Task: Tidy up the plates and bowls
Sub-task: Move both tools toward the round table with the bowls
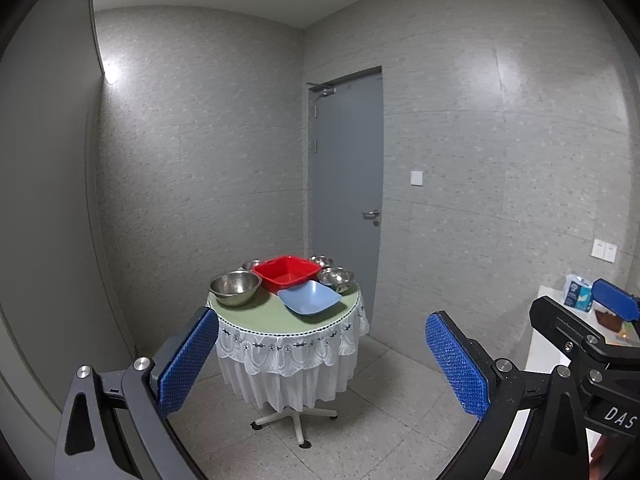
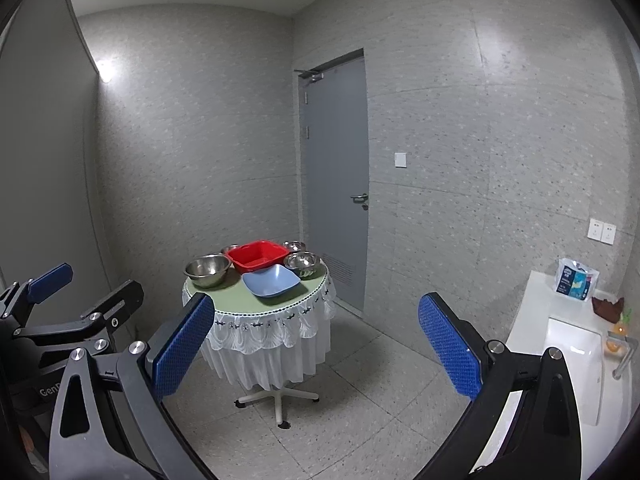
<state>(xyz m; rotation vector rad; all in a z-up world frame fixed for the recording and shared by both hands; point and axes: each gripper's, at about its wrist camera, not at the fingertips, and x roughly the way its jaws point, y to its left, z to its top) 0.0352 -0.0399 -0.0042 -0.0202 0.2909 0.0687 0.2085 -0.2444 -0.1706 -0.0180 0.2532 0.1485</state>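
A small round table [image 1: 256,318] [image 2: 228,303] with a green top and white lace skirt stands ahead. On it sit a red square bowl [image 1: 286,273] [image 2: 258,256], a light blue square bowl [image 1: 310,298] [image 2: 271,281], a large steel bowl [image 1: 235,287] [image 2: 207,269] at the left, and smaller steel bowls [image 1: 337,278] [image 2: 303,262] at the right and back. My left gripper [image 1: 320,364] and my right gripper [image 2: 316,350] are both open and empty, well short of the table.
A grey door [image 1: 346,184] is shut behind the table. A white counter with a sink [image 2: 568,356] runs along the right wall, with a blue-white packet [image 2: 576,280] on it. The table stands on a star base [image 2: 276,398] on the tiled floor.
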